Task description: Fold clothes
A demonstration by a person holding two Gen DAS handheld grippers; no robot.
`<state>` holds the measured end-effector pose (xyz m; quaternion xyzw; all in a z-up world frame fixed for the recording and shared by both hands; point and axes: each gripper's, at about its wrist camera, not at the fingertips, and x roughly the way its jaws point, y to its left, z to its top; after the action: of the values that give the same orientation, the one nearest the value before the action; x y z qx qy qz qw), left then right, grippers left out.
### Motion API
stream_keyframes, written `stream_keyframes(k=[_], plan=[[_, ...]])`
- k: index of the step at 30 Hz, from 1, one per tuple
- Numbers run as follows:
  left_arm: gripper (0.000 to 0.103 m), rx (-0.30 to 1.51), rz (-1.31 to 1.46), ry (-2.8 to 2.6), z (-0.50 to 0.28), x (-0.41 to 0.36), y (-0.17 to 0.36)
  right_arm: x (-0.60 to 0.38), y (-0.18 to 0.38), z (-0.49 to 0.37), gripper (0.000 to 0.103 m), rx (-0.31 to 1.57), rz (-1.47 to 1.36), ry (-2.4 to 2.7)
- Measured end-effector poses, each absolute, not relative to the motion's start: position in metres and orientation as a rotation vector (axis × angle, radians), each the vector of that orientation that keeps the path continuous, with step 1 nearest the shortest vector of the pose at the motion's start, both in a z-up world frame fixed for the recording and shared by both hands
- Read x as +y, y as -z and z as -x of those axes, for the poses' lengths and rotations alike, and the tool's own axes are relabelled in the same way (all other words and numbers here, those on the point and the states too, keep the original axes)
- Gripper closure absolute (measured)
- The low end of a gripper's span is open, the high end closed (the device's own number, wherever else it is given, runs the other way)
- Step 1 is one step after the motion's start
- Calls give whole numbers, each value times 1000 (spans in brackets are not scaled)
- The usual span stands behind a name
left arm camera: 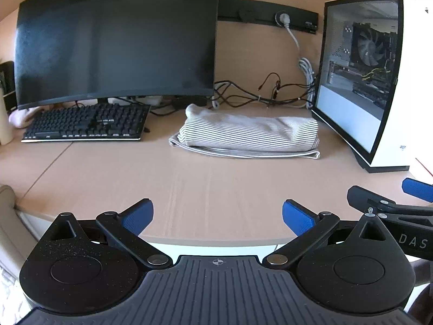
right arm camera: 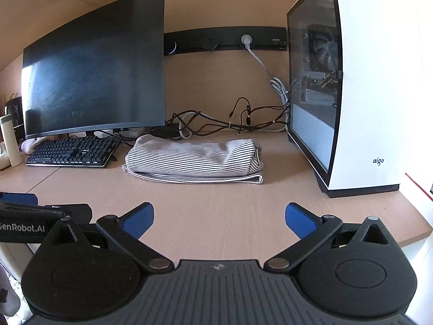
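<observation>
The striped garment lies folded near the bench's back edge; left gripper and right gripper, both spread and empty, hover at the front edge.

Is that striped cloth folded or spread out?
Folded: the striped cloth lies as a compact stacked bundle, its layered edges visible.

Read "aigo" low on the white PC case, near its front corner; seen again, small and blurred, on the same case in the left view. Read "DAS" in pale letters on the right gripper. Read "enRobot.AI", its first letter cut off, on the left gripper.
</observation>
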<state>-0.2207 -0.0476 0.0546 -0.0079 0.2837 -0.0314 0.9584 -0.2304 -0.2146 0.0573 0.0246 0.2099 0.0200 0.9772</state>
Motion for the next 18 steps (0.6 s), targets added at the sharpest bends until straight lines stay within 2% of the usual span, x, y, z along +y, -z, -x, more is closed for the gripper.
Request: stream_keyframes(k=[18], plan=[[0, 579, 7, 72, 215, -55, -57, -221, -55, 224, 0, 435, -69, -48]])
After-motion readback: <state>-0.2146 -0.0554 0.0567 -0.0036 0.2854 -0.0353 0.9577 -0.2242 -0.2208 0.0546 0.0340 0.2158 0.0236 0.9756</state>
